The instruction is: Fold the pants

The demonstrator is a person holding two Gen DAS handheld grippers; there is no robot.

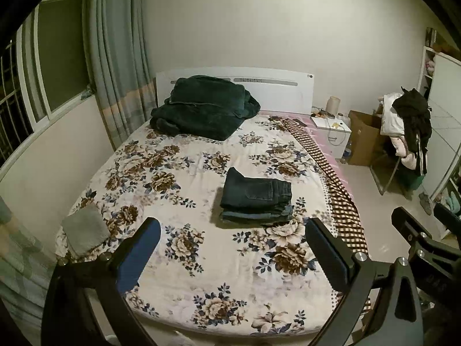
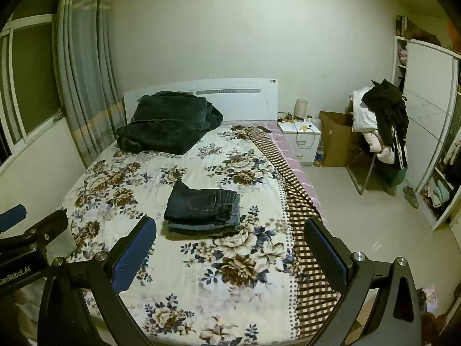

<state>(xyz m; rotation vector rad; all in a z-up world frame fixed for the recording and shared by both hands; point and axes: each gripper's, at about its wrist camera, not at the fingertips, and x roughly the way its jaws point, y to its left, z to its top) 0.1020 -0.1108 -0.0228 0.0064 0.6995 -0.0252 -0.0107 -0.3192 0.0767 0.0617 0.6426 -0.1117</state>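
A stack of folded dark denim pants (image 1: 256,201) lies on the floral bedspread (image 1: 184,259) near the middle of the bed; it also shows in the right wrist view (image 2: 203,210). My left gripper (image 1: 233,253) is open and empty, held above the foot of the bed, short of the stack. My right gripper (image 2: 230,256) is open and empty too, beside the left one, also short of the stack. The right gripper's body shows at the right edge of the left wrist view (image 1: 417,239).
A dark green blanket (image 1: 201,109) is piled at the headboard. A grey folded cloth (image 1: 83,227) lies at the bed's left edge. A checked cloth (image 1: 340,190) runs along the right edge. A nightstand (image 1: 331,129), cardboard box (image 1: 363,138) and clothes-laden chair (image 1: 406,132) stand right.
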